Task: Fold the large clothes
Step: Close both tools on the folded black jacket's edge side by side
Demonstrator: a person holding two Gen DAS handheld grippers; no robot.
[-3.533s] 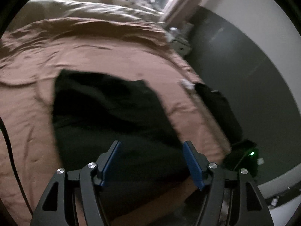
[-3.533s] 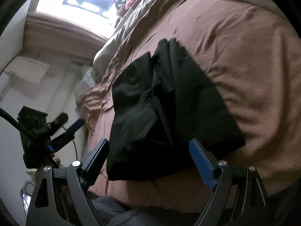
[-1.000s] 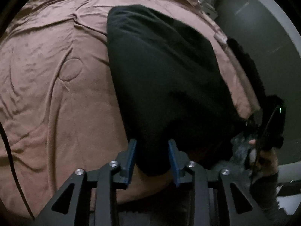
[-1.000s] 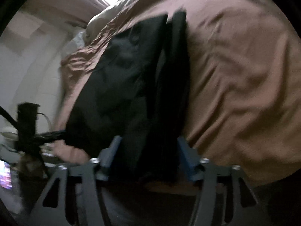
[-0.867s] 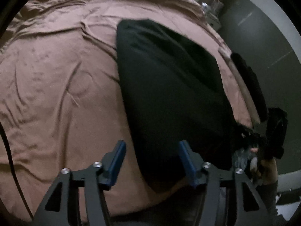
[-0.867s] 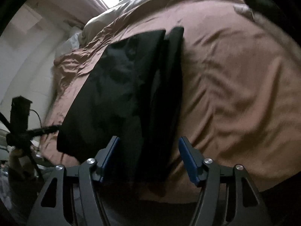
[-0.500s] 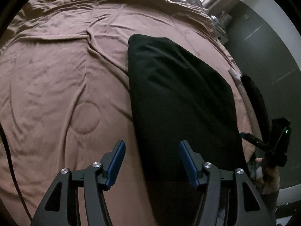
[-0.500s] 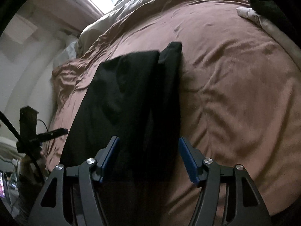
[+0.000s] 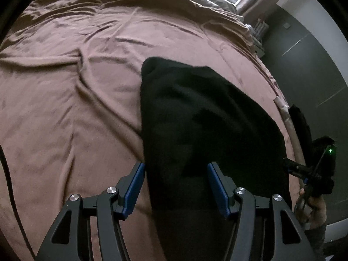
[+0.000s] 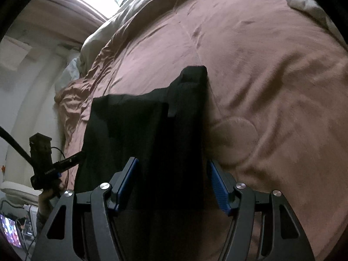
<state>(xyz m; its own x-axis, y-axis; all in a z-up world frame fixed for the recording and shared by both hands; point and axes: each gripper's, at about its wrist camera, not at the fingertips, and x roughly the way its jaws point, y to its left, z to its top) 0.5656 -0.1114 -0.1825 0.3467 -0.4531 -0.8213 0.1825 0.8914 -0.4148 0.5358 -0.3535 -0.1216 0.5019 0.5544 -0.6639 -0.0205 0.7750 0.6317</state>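
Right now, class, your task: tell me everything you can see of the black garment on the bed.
The black garment is a dark, matte cloth, folded into a long, roughly flat panel on the brown bedspread. In the right view a narrower strip lies along its right side, reaching farther up the bed. Its near end runs between the open fingers of the left claw and the right claw; neither grips it.

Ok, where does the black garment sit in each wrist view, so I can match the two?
Left wrist: the black garment fills centre to lower right, running down between the open left tool.
Right wrist: it lies centre-left, running down between the open right tool.
Shared landmark: the brown bedspread beneath it.
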